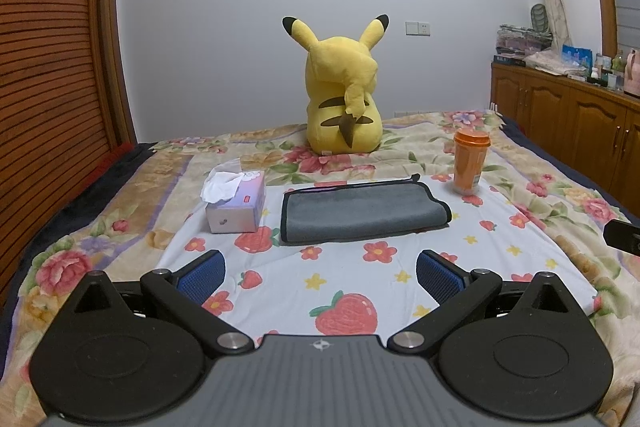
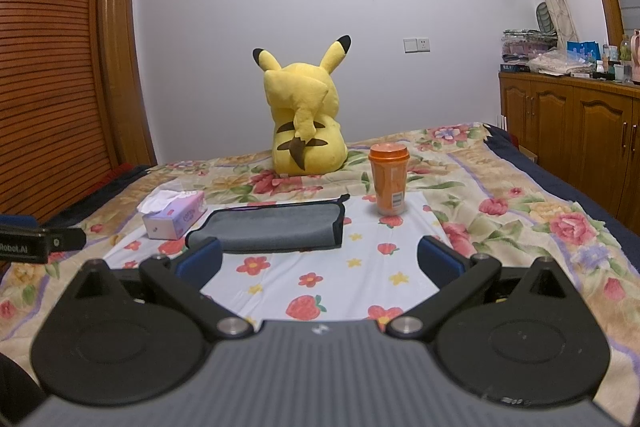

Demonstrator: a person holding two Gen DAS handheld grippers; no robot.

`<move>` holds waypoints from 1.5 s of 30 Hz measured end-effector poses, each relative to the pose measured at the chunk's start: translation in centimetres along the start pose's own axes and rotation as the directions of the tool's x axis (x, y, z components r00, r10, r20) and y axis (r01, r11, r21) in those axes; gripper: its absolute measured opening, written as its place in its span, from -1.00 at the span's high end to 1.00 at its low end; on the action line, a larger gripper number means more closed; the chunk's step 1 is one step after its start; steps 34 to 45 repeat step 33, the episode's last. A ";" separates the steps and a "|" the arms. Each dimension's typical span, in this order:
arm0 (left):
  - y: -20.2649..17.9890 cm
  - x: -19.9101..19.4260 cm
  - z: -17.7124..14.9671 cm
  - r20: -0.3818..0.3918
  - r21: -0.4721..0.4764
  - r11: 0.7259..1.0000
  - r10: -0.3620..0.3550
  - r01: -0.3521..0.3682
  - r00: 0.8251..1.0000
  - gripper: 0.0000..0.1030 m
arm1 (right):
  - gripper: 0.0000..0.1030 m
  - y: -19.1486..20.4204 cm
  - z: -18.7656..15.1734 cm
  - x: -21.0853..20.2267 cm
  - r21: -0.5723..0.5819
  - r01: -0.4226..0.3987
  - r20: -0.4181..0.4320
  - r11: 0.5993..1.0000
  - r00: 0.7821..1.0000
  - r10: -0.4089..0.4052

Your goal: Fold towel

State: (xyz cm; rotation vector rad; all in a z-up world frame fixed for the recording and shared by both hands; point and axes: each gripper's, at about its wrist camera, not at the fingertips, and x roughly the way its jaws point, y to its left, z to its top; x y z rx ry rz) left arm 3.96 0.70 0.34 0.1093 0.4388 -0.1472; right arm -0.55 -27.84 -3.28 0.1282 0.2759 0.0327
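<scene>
Left wrist view: your left gripper (image 1: 320, 273) hangs above the near part of the white strawberry-print cloth (image 1: 400, 279), jaws spread wide, blue pads (image 1: 202, 273) bare, nothing between them. Landmark for this entry is the grey towel (image 1: 362, 213). It lies flat on the cloth ahead of the gripper, already doubled over, black-trimmed edges showing along its left, far and right sides.

Left of the towel, just beside it but apart: a tissue box (image 1: 236, 205) with a white tissue pulled up from the top. Behind the towel, well apart, on the floral blanket (image 1: 120, 211): a yellow plush toy (image 1: 342, 95), its back turned to you. Right of the towel's far corner, near but not touching: an orange cup (image 1: 469, 163), upright, lid on. Far right of the towel, at the frame edge: a dark part of your other gripper.

Right wrist view: your right gripper (image 2: 320, 261) is also wide open and holds nothing. The towel (image 2: 272, 229) sits ahead and slightly left of it; the left blue pad (image 2: 200, 261) overlaps the towel's near left corner in this picture, and you cannot tell whether they touch. The tissue box (image 2: 176, 217) is left of the towel, the plush toy (image 2: 304, 115) behind it, the cup (image 2: 388, 183) just right of its far corner. Beyond the towel on the right stands a wooden cabinet (image 2: 568, 119) with clutter on top.
</scene>
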 end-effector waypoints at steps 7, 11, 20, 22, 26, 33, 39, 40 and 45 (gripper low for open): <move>0.0 0.0 0.0 0.000 0.000 1.000 0.002 -0.002 1.000 -1.00 | -1.00 0.0 0.0 0.0 0.000 0.001 0.000 1.000 1.000 -0.001; 0.0 0.0 0.0 0.000 0.001 1.000 0.001 -0.001 1.000 -1.00 | -1.00 0.0 0.0 0.0 -0.001 0.001 0.000 1.000 1.000 -0.001; 0.0 0.0 0.0 0.000 0.001 1.000 0.000 0.000 1.000 -1.00 | -1.00 0.0 0.0 0.0 0.001 0.001 -0.001 1.000 1.000 -0.001; 0.0 0.0 0.0 0.000 0.001 1.000 0.001 -0.001 1.000 -1.00 | -1.00 0.0 0.0 0.0 0.001 0.001 -0.001 1.000 1.000 -0.001; 0.0 0.0 0.0 0.000 0.002 1.000 0.001 -0.001 1.000 -1.00 | -1.00 0.0 0.0 0.0 0.001 0.001 0.000 1.000 1.000 -0.001; 0.2 0.0 -0.2 -0.003 0.002 1.000 0.000 0.000 1.000 -1.00 | -1.00 0.0 0.0 0.0 0.001 0.001 -0.001 1.000 1.000 -0.001; 0.2 0.0 -0.2 -0.003 0.002 1.000 0.000 0.000 1.000 -1.00 | -1.00 0.0 0.0 0.0 0.001 0.001 -0.001 1.000 1.000 -0.001; 0.2 0.0 -0.2 -0.003 0.002 1.000 0.000 0.000 1.000 -1.00 | -1.00 0.0 0.0 0.0 0.001 0.001 -0.001 1.000 1.000 -0.001; 0.2 0.0 -0.2 -0.003 0.002 1.000 0.000 0.000 1.000 -1.00 | -1.00 0.0 0.0 0.0 0.001 0.001 -0.001 1.000 1.000 -0.001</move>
